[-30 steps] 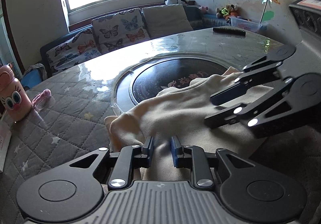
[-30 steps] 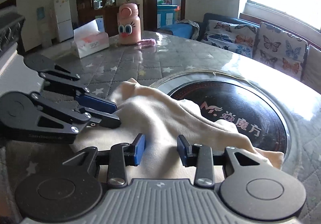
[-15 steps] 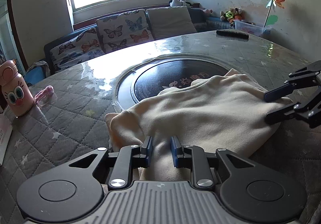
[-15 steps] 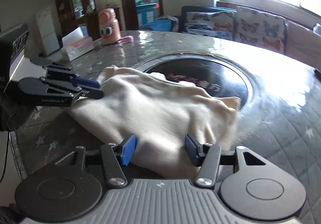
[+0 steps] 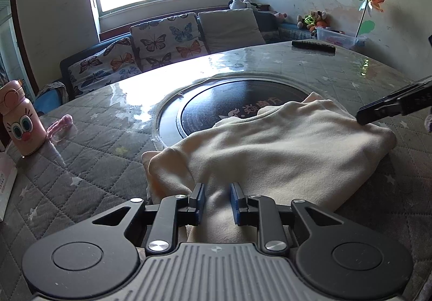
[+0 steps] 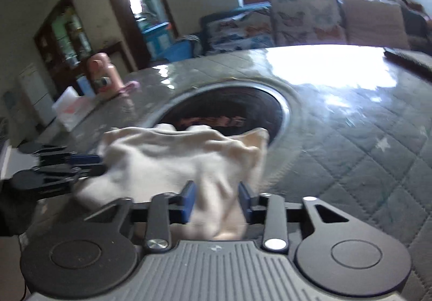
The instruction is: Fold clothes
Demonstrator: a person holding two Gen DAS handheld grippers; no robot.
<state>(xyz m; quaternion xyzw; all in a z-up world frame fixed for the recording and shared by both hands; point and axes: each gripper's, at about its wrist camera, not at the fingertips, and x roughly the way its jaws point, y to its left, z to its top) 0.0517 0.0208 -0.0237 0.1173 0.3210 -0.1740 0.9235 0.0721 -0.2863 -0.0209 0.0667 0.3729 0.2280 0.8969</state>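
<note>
A cream garment (image 5: 275, 155) lies bunched on the quilted grey table, partly over the dark round inset (image 5: 243, 109). My left gripper (image 5: 217, 202) sits at its near left edge with cloth between the narrowly parted jaws. It also shows in the right wrist view (image 6: 89, 163) at the garment's left end. My right gripper (image 6: 217, 199) holds a fold of the garment (image 6: 189, 160) between its blue pads, jaws a little apart. In the left wrist view one right finger (image 5: 383, 112) touches the garment's far right edge.
A pink cartoon bottle (image 5: 23, 122) and a pink strap (image 5: 60, 124) stand at the table's left. A black remote (image 5: 313, 46) lies at the far right. A white box (image 6: 75, 109) sits beyond the bottle. A butterfly-print sofa (image 5: 162, 41) runs under the window.
My right gripper has swung away to the right end of the garment, pulling the cloth out wider. The left gripper has stayed put on its edge.
</note>
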